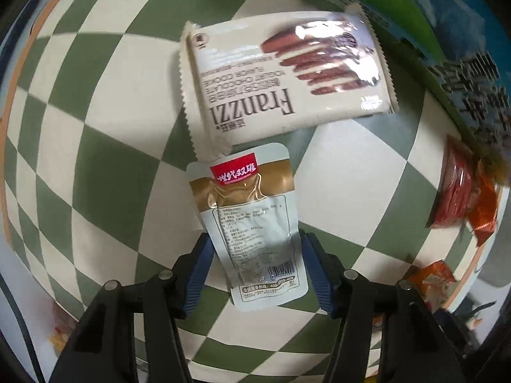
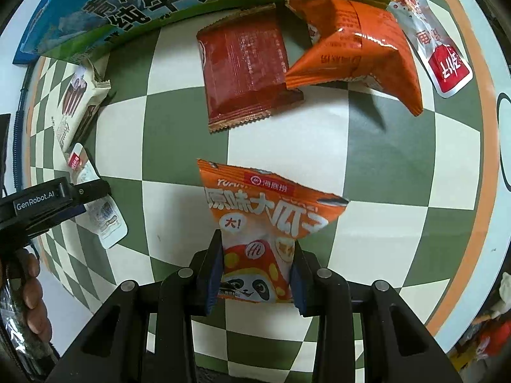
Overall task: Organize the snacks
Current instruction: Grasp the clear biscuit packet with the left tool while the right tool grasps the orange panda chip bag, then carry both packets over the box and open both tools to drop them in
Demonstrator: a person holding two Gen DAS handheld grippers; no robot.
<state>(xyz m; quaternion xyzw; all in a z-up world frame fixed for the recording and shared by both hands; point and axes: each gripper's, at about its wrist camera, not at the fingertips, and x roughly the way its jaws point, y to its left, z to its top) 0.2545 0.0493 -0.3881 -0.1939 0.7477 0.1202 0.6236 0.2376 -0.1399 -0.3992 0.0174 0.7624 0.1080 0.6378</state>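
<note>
From the left wrist view, the left gripper [image 1: 257,271] points down at the checked surface [image 1: 95,146], and a small white pouch [image 1: 252,223] with a red label lies between its blue pads [image 1: 198,274]; the pads stand just off the pouch's edges on both sides, so I would call the gripper spread around it, not pinching (whether the pouch rests flat on the surface or hangs a little I cannot tell). Just beyond the pouch, touching its top corner, lies a cream cookie packet [image 1: 284,76], with a red packet [image 1: 456,191] off at the right edge and a green and blue milk carton [image 1: 383,16] along the top. From the right wrist view, the right gripper [image 2: 257,274] is pinching an orange packet with a panda on it [image 2: 265,223], pads pressed against its lower sides, held over the surface [image 2: 383,166]. Ahead of it lie a dark red packet [image 2: 246,67] and a puffed orange bag [image 2: 354,48], overlapping at their edges, and a white sachet [image 2: 431,48] by the rim; the carton [image 2: 143,6] runs along the back. My judgement: this is mid-sort, one snack in hand on the right, one just set down or about to be taken on the left. Next, the right hand needs a bare spot near the like-coloured packets, lowering before letting go.
</note>
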